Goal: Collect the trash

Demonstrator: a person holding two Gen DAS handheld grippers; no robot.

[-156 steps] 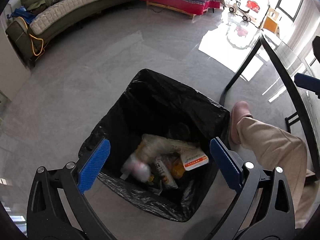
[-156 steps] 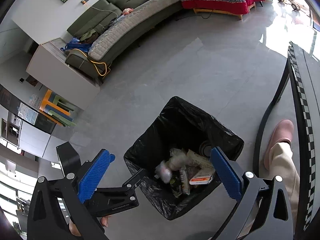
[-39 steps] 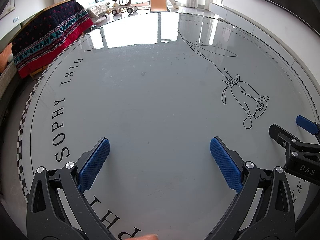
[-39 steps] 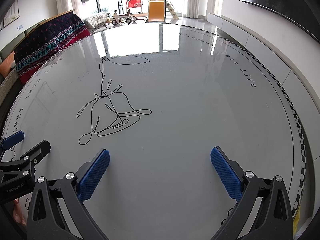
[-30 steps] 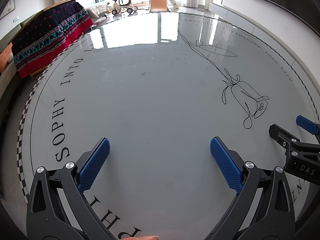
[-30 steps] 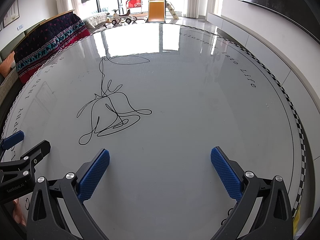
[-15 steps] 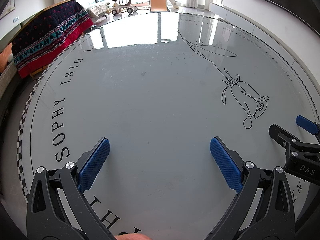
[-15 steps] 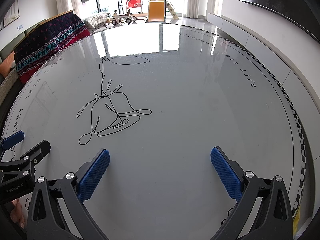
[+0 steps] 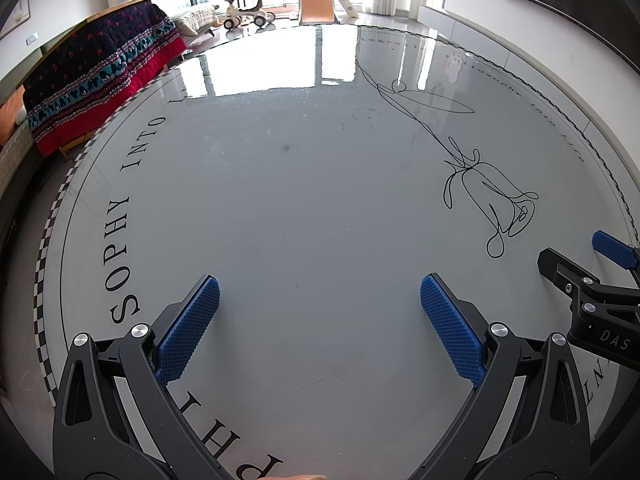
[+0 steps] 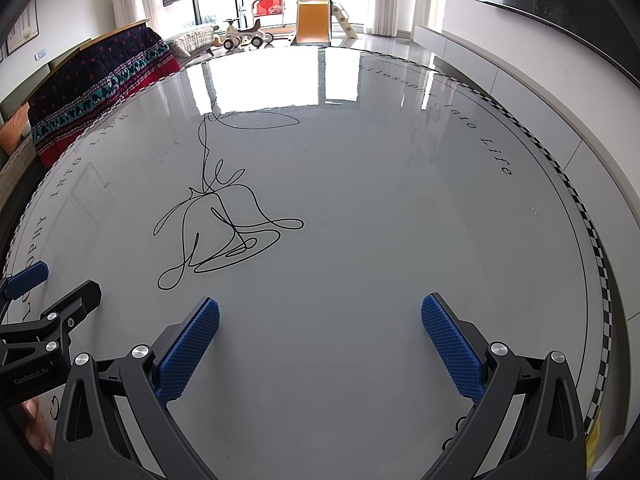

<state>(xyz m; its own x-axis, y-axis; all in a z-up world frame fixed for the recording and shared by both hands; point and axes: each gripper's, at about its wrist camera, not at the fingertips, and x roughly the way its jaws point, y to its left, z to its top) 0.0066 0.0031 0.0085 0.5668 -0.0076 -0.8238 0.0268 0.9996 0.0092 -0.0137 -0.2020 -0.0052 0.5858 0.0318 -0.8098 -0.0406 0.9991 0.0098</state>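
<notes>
Left gripper (image 9: 316, 328) and right gripper (image 10: 320, 344) are held with jaws spread wide, nothing between them, low in frame over a round table (image 9: 304, 208) (glossy, lettered). No trash is seen; the checkered rim (image 10: 592, 240) curves along the right.

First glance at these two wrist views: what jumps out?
The big round glossy grey table fills both views, with a black line-drawn flower near its middle and black lettering curving round its edge. Both blue-padded grippers, left and right, hover open over it, holding nothing. Beyond the far rim sit a red patterned blanket at left and an orange toy slide by the windows.
</notes>
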